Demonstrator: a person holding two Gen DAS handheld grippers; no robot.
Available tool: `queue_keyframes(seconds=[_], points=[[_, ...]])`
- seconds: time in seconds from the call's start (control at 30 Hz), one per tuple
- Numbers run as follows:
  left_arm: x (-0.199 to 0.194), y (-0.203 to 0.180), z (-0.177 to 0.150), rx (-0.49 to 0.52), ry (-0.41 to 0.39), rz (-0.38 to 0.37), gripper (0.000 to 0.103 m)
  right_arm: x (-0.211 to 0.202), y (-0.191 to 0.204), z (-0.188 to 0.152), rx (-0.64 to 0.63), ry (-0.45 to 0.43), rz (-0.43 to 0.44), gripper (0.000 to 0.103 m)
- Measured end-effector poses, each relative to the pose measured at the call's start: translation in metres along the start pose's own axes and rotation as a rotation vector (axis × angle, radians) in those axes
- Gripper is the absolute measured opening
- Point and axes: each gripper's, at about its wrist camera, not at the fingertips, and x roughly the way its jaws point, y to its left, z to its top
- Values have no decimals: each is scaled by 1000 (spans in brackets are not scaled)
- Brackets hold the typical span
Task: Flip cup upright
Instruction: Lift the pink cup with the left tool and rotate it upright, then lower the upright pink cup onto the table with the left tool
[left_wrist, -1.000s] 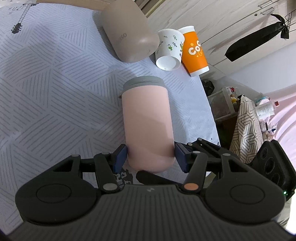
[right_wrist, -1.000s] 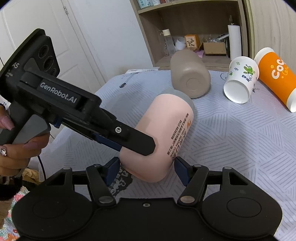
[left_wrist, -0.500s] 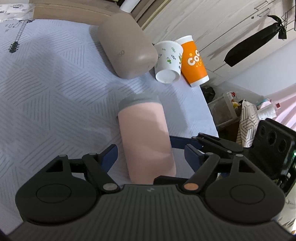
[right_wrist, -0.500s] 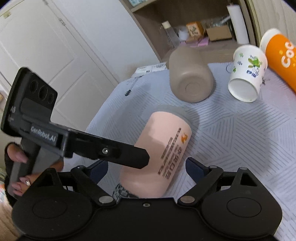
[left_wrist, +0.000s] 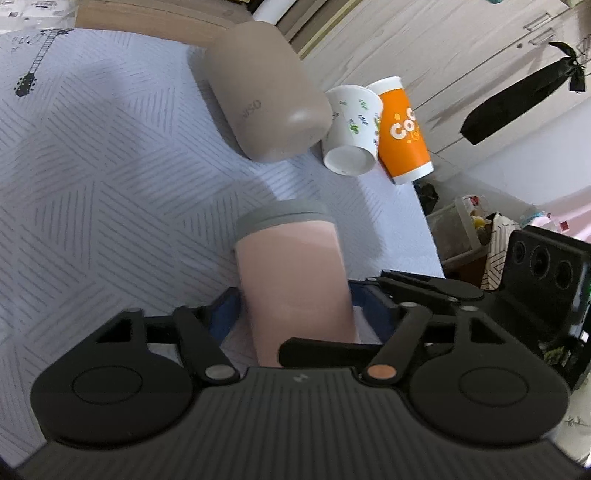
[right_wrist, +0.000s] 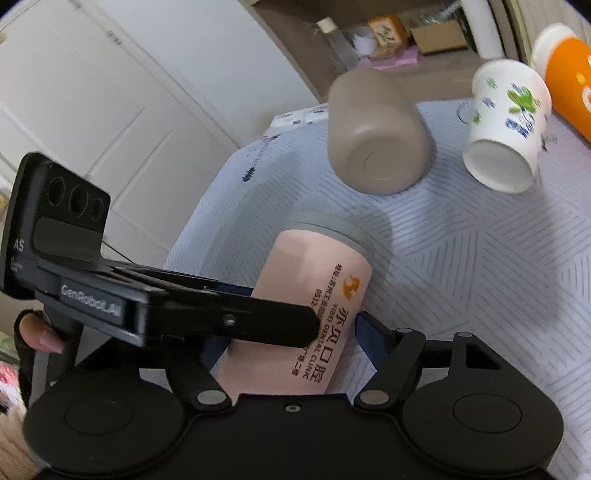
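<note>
Both hand-held grippers, left (left_wrist: 293, 308) and right (right_wrist: 286, 339), now reclosing around pink cup (left_wrist: 291, 280) between fingers after opening briefly; cup lying on surface (left_wrist: 110, 192), lid end forward; regrasp preparing flip.

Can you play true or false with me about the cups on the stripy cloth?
1. The pink cup has a grey lid. True.
2. The orange cup stands upright. False: it lies on its side, next to the white paper cup.
3. The brown cup lies on its side, with its flat bottom towards the cameras. True.
4. Only one gripper is at the pink cup. False: the left gripper and the right gripper each have a finger on either side of it.
</note>
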Motion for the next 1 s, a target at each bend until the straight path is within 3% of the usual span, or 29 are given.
queue_keyframes(seconds=[0.2, 0.47, 0.6, 0.77, 1.0], points=[[-13, -13, -15, 112, -60, 4, 64, -9, 25, -13, -153, -67, -40, 78], [-36, -40, -47, 333, -218, 46, 63, -37, 51, -39, -309, -231, -116, 77], [-42, -43, -55, 381, -238, 17, 64, -44, 57, -55, -358, -304, -167, 75], [-44, -54, -60, 473, -261, 44, 62, -40, 62, -64, -463, -336, -254, 73], [-42, -63, -62, 486, -301, 85, 60, -39, 64, -66, -497, -374, -305, 72]])
